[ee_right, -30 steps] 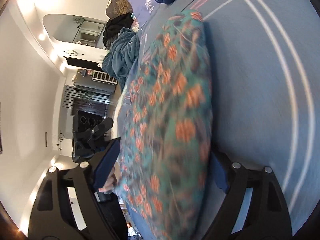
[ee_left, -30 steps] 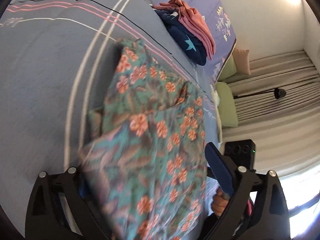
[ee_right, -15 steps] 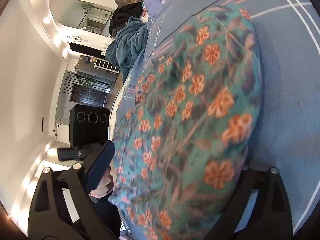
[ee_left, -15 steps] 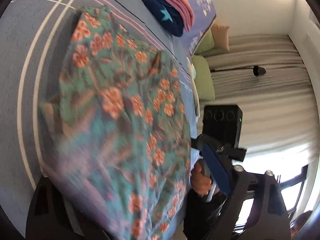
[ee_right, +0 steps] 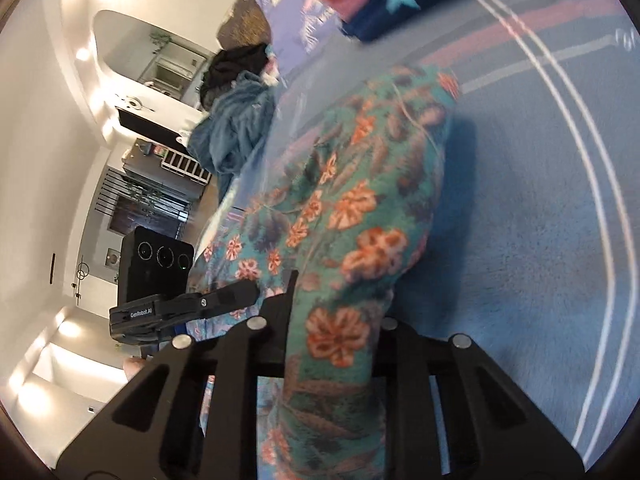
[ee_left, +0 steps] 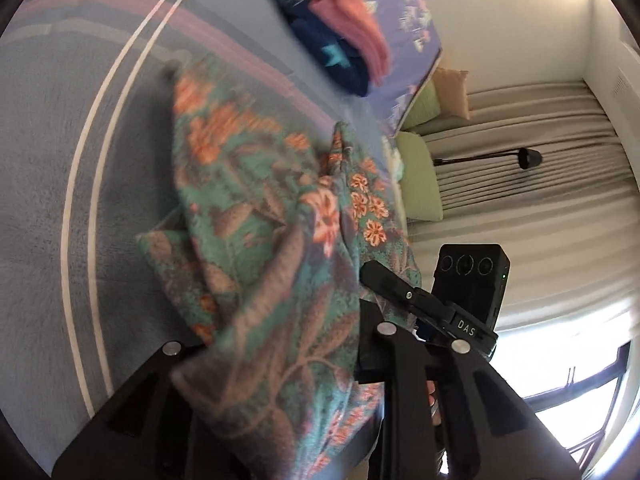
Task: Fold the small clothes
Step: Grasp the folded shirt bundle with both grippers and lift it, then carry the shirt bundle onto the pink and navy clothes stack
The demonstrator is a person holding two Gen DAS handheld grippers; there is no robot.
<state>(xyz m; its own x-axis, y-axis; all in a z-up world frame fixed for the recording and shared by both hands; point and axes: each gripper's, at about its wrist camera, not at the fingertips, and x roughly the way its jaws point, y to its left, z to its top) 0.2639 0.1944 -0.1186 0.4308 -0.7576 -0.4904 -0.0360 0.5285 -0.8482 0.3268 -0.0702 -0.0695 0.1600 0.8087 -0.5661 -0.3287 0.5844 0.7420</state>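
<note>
Underneath everything lies a blue-grey bedspread (ee_left: 60,152) marked with curved white and pink stripes, and it fills most of both views. At its far end sits a purple patterned pillow (ee_left: 404,12), and on it a stack of folded clothes (ee_left: 336,40), a navy piece with a light blue star under pink ones. A teal blanket (ee_right: 236,128) is bunched at the bed's edge in the right wrist view; green cushions (ee_left: 420,184) stand by pleated curtains in the left wrist view.

On the bedspread rests the floral garment (ee_left: 256,208), teal with orange flowers. Its far part lies on the bed, while its near edge is gathered and lifted at two points.

The left gripper (ee_left: 280,364) is closing, with a fold of the floral cloth between its fingers. The right gripper (ee_right: 332,344) is closing too, a bunched strip of the same cloth running between its fingers. Each gripper shows in the other's view beside the garment's near edge.
</note>
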